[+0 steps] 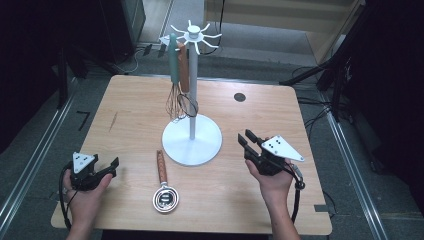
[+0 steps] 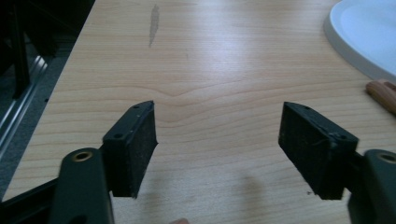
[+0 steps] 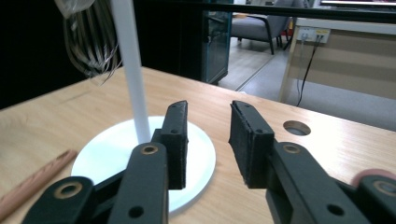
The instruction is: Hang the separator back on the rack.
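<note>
Pale wood counter (image 1: 130,125), with a white stand (image 1: 192,135) at its middle; a teal-handled whisk (image 1: 174,75) and a brown-handled tool (image 1: 184,75) hang from its hooks. A wooden-handled strainer (image 1: 164,187) lies flat just in front of the stand's base, between your hands. Your left gripper (image 1: 112,167) sits near the counter's left edge, fingers (image 2: 135,144) spread wide, holding nothing. Your right gripper (image 1: 248,139) rests right of the base, fingers (image 3: 247,140) part open, empty.

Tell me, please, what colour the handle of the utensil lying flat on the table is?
Reddish-brown wood; the utensil's handle shows best in the high view.
</note>
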`<state>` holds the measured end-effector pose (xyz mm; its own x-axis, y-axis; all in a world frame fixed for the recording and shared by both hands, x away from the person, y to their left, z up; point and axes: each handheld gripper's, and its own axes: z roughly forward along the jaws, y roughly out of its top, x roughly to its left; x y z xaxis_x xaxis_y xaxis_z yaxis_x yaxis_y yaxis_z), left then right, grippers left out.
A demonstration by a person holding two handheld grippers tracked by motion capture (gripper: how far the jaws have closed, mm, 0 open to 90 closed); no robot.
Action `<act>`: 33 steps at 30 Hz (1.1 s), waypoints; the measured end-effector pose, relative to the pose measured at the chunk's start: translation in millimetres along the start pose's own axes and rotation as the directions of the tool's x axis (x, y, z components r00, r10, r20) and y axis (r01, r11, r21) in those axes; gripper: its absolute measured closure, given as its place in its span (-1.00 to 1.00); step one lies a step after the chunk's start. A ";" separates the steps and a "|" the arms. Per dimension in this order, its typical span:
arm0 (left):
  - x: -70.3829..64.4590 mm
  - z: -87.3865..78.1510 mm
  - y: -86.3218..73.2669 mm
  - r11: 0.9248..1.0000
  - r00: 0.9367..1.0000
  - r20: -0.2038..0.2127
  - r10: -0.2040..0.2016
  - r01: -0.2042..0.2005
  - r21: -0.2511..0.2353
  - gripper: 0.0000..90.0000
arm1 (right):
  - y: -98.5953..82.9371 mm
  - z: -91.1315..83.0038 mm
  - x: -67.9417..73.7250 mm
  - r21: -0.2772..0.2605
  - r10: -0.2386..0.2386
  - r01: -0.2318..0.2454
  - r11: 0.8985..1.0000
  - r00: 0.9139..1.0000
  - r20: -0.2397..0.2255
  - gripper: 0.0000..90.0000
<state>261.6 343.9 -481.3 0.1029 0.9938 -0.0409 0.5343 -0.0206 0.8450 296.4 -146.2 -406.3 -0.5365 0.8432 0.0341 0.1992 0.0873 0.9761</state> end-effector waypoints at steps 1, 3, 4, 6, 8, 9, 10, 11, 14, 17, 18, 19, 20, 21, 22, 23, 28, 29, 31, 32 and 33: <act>-1.1 -0.6 0.0 1.000 1.000 0.009 -0.001 0.001 0.004 -0.31 | -2.5 0.1 2.2 0.010 -0.019 0.019 1.000 1.000 0.005 0.40; -3.2 -0.6 -0.4 1.000 1.000 0.014 0.006 -0.006 0.005 -0.17 | -4.9 0.2 4.5 0.022 -0.031 0.031 0.999 0.999 0.007 0.36; -8.5 -0.9 -0.9 1.000 0.999 0.034 0.023 -0.024 0.015 -0.10 | -9.3 -1.3 8.2 0.036 -0.041 0.040 0.999 0.999 0.014 0.35; -13.5 -1.3 -1.1 0.999 0.997 0.072 0.038 -0.040 0.021 0.06 | -13.7 -2.8 9.8 0.042 -0.036 0.035 0.998 0.999 0.026 0.32; -18.4 -2.2 -0.9 0.999 0.992 0.117 0.037 -0.041 0.034 0.20 | -19.0 -4.0 8.8 0.045 -0.017 0.016 0.999 0.999 0.029 0.28; -21.0 -2.0 -1.0 0.998 0.989 0.145 0.037 -0.043 0.041 0.29 | -21.6 -4.4 8.1 0.057 -0.019 0.017 0.998 0.999 0.043 0.25; -23.9 -1.6 -1.4 0.997 0.985 0.168 0.041 -0.050 0.050 0.33 | -24.1 -4.4 7.0 0.070 -0.020 0.016 0.997 0.999 0.051 0.21; -23.9 -1.6 -1.4 0.997 0.985 0.168 0.041 -0.050 0.050 0.35 | -26.1 -4.4 5.8 0.084 -0.009 0.005 0.996 0.999 0.047 0.12; -36.1 -0.6 -2.5 0.992 0.968 0.242 0.062 -0.086 0.089 0.51 | -30.0 -5.2 5.0 0.099 0.002 -0.006 0.995 0.999 0.046 -0.02; -42.3 -0.7 -3.3 0.989 0.958 0.276 0.076 -0.109 0.105 0.66 | -33.4 -5.7 5.3 0.114 0.015 -0.021 0.993 0.999 0.050 -0.09; -45.5 -0.8 -4.0 0.987 0.953 0.294 0.077 -0.114 0.111 0.66 | -35.8 -5.1 6.4 0.126 0.024 -0.031 0.992 0.998 0.055 -0.16; -48.8 -1.1 -4.6 0.986 0.949 0.306 0.080 -0.121 0.116 0.70 | -38.1 -4.1 7.6 0.139 0.035 -0.043 0.989 0.997 0.064 -0.21; -51.5 -1.7 -5.1 0.984 0.943 0.320 0.087 -0.132 0.122 0.77 | -40.3 -3.0 8.4 0.142 0.042 -0.052 0.989 0.997 0.067 -0.26; -56.4 -2.8 -6.1 0.982 0.932 0.355 0.079 -0.134 0.133 0.86 | -43.2 -1.4 11.1 0.152 0.053 -0.064 0.986 0.996 0.076 -0.38; -58.6 -3.4 -6.4 0.981 0.927 0.368 0.075 -0.134 0.139 0.91 | -43.6 -0.3 12.4 0.158 0.059 -0.070 0.985 0.996 0.074 -0.46; -58.6 -3.4 -6.4 0.981 0.927 0.368 0.075 -0.134 0.139 0.94 | -43.6 -0.3 12.4 0.158 0.059 -0.070 0.985 0.996 0.074 -0.46; -67.2 -4.2 -8.7 0.975 0.912 0.402 0.078 -0.154 0.159 1.00 | -45.0 3.2 17.9 0.173 0.049 -0.060 0.983 0.996 0.068 -0.61; -68.5 -4.0 -9.1 0.974 0.910 0.407 0.076 -0.156 0.165 1.00 | -45.5 3.6 19.0 0.177 0.047 -0.059 0.982 0.996 0.070 -0.61; -71.6 -3.6 -10.3 0.972 0.907 0.413 0.084 -0.167 0.168 1.00 | -46.7 4.4 20.3 0.185 0.037 -0.050 0.981 0.997 0.072 -0.59; -73.1 -3.5 -10.8 0.971 0.905 0.417 0.085 -0.170 0.171 1.00 | -48.4 3.6 21.1 0.176 0.034 -0.045 0.983 0.997 0.068 -0.44; -76.1 -3.6 -11.7 0.968 0.902 0.423 0.090 -0.179 0.174 1.00 | -49.4 3.1 21.1 0.170 0.034 -0.045 0.985 0.997 0.063 -0.39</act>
<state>244.5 268.9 -486.1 0.4960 0.8482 -0.1860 0.6448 -0.2163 0.7331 277.8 -131.0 -454.4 -0.4767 0.8774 0.0541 0.3591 0.1382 0.9230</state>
